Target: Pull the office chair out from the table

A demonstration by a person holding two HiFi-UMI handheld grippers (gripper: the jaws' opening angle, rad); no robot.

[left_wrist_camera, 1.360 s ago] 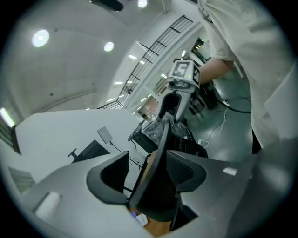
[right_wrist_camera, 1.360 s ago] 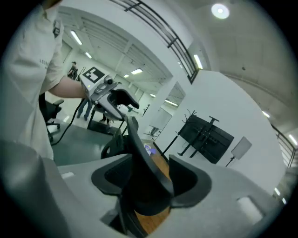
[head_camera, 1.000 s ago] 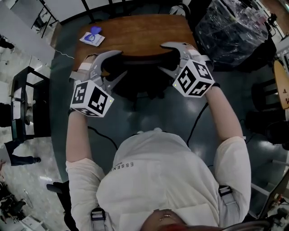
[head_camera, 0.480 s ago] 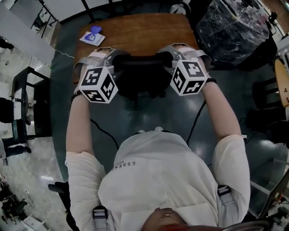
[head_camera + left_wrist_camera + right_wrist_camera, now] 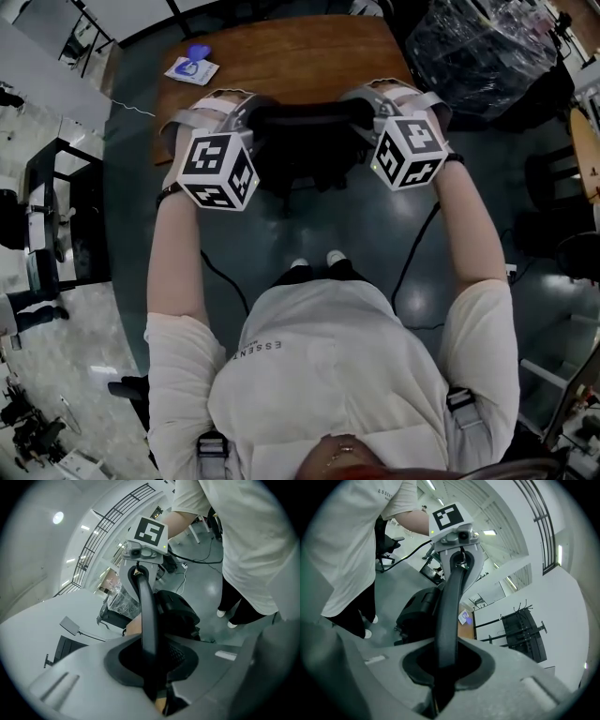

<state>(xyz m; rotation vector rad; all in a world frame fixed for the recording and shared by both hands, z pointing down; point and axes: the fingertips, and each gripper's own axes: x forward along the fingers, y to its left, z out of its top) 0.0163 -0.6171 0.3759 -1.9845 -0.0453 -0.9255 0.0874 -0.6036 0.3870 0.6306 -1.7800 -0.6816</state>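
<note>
head view, arms stretched forward, both jaws closing on office chair (image 5: 305, 131)

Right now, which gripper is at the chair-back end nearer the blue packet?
The left gripper: the blue packet lies at the table's left corner, head view. The right gripper is at the far end. Both grippers' jaws are closing on the chair back.

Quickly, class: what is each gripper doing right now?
Left gripper: jaws closing on the chair backrest.
Right gripper: jaws closing on the same backrest.
</note>
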